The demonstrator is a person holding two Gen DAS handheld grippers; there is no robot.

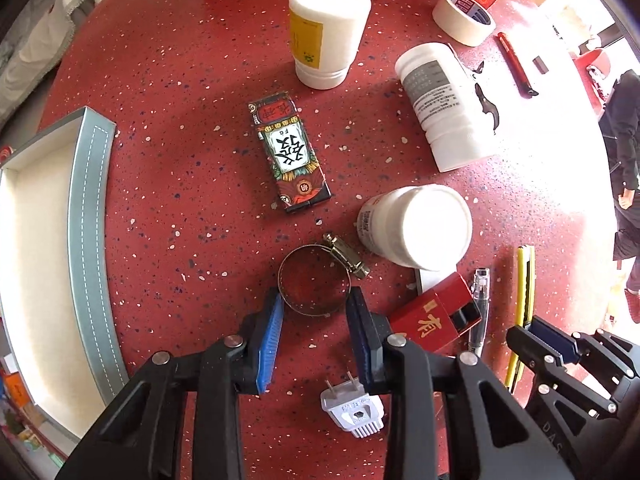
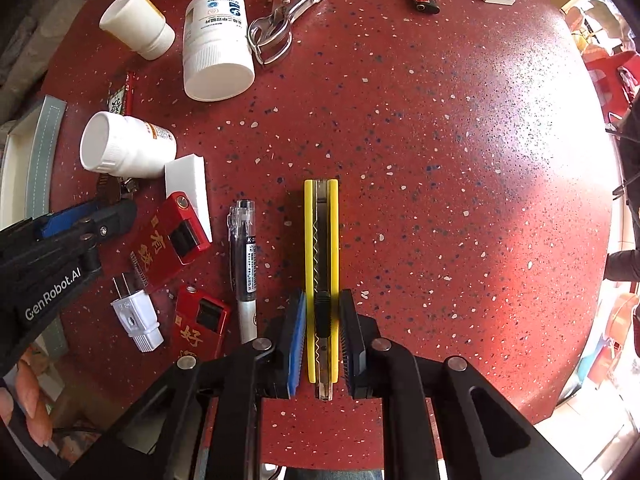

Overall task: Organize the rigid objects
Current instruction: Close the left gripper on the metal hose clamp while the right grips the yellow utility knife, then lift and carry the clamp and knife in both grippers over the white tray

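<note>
Left claw [image 1: 316, 312] and right claw [image 2: 322, 328] both clamped.

A metal hose clamp [image 1: 314, 280], a thin steel ring with a screw housing at its far edge, sits pinched at its near sides between blue pads, its far part toward a white bottle [image 1: 416, 226] lying on its side. A yellow utility knife [image 2: 321, 264], long and slim with a black slider and a notched metal track, is pinched at its near end, pointing straight away over the red speckled table [image 2: 460, 200].
</note>
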